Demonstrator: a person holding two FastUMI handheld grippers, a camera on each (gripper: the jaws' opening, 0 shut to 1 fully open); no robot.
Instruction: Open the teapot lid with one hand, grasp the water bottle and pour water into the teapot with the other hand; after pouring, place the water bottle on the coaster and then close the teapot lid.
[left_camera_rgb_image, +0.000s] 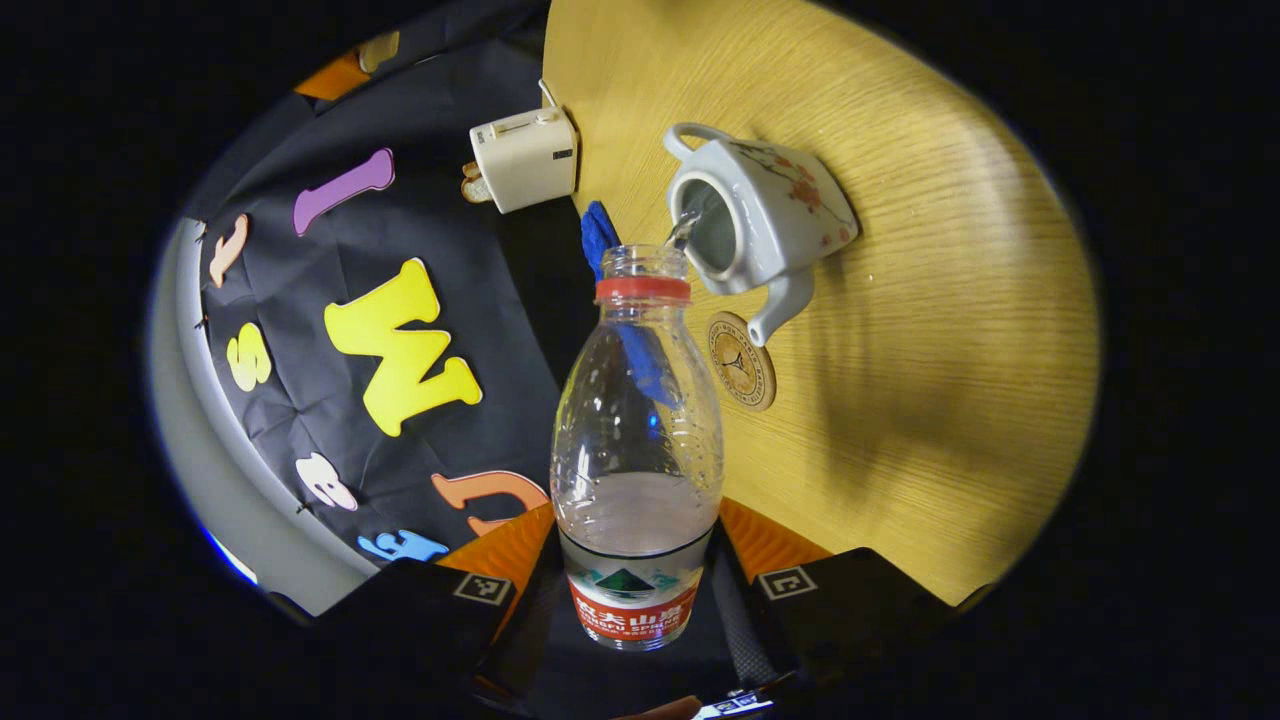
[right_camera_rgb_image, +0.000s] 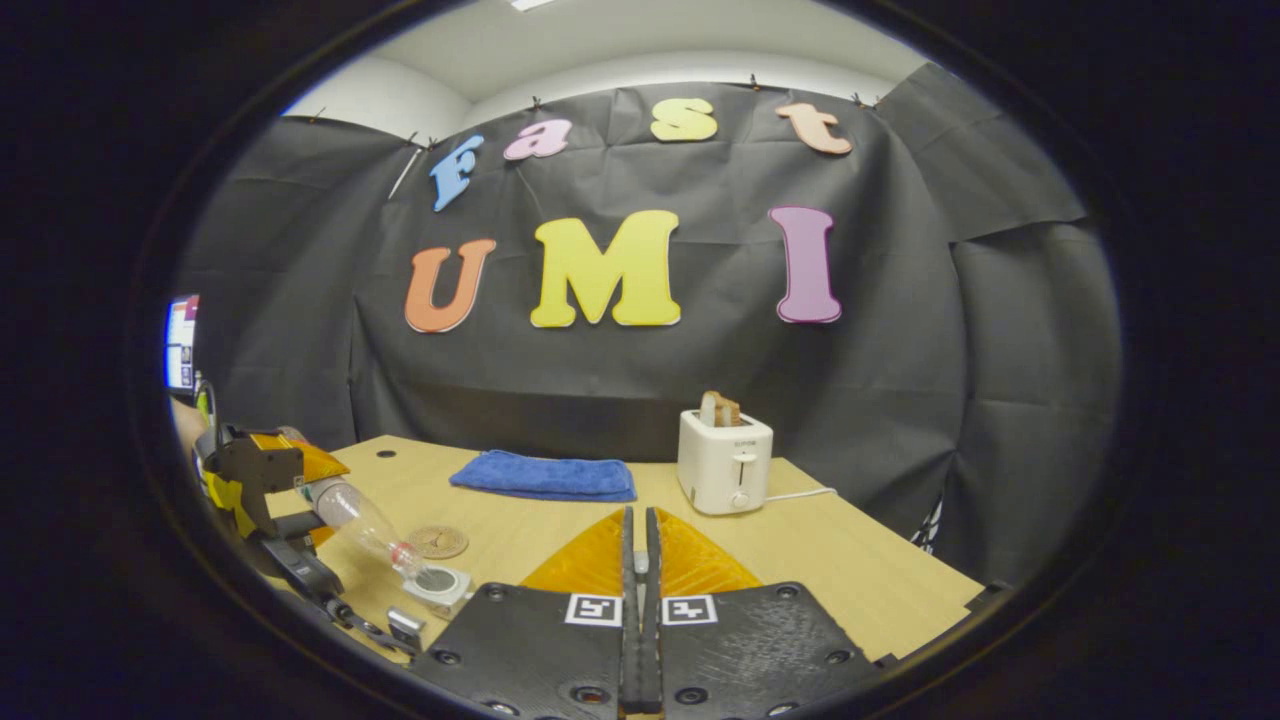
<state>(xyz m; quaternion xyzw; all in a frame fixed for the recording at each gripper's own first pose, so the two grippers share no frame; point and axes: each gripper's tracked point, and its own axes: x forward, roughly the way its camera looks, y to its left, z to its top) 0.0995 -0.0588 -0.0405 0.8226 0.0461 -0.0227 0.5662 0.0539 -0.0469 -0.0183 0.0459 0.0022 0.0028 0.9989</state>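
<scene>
left gripper (left_camera_rgb_image: 637, 600) clamps clear ribbed bottle (left_camera_rgb_image: 637, 440) | thin stream into squarish glazed teapot (left_camera_rgb_image: 765, 215) | right gripper (right_camera_rgb_image: 637, 560) fingers pressed together | wood-grain surface (left_camera_rgb_image: 930, 330)

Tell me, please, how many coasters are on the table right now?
1: the coaster lies flat on the table, just beside the teapot's spout; nothing else hides another, as far as visible.
</scene>
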